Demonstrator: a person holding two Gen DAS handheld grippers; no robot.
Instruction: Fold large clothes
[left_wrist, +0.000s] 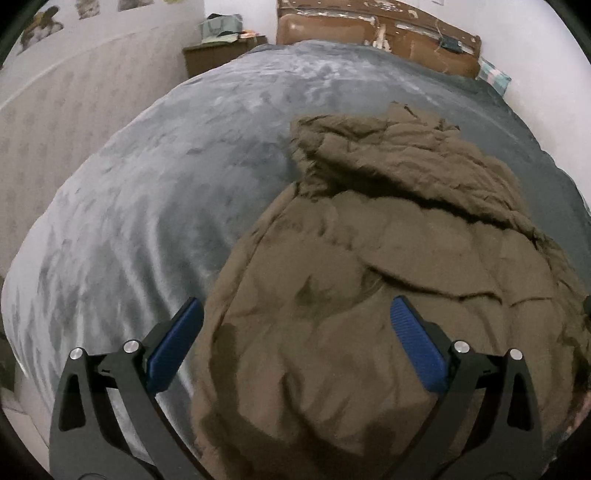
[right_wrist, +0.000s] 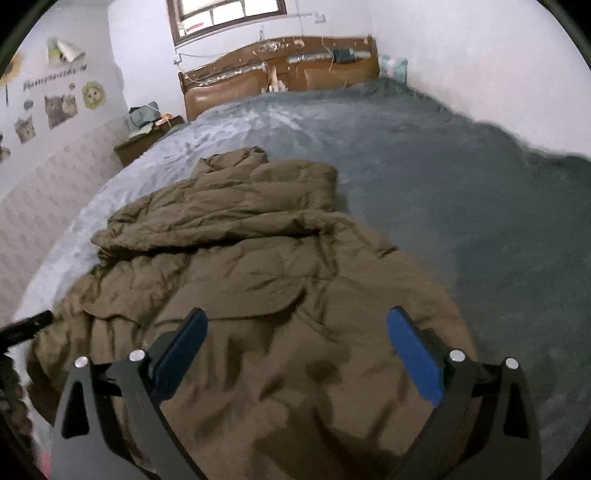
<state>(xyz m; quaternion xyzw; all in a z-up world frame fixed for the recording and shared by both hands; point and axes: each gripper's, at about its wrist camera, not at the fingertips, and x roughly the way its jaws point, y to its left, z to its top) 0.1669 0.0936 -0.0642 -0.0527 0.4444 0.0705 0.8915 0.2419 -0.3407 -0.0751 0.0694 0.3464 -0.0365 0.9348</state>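
Grippers hover low over the bed, both angled forward and down. Left gripper (left_wrist: 295, 317) has its blue ribbed pads spread wide, pinching nothing; right gripper (right_wrist: 295, 325) is likewise spread and empty. Below and ahead of both lies a brown quilted coat (right_wrist: 240, 266), puffy and creased, partly folded with its upper part bunched, on a plush grey blanket (left_wrist: 147, 192).

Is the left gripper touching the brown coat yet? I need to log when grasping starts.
Cannot tell. In the left wrist view the left gripper is open above the brown coat, but neither view plainly shows contact or a gap.
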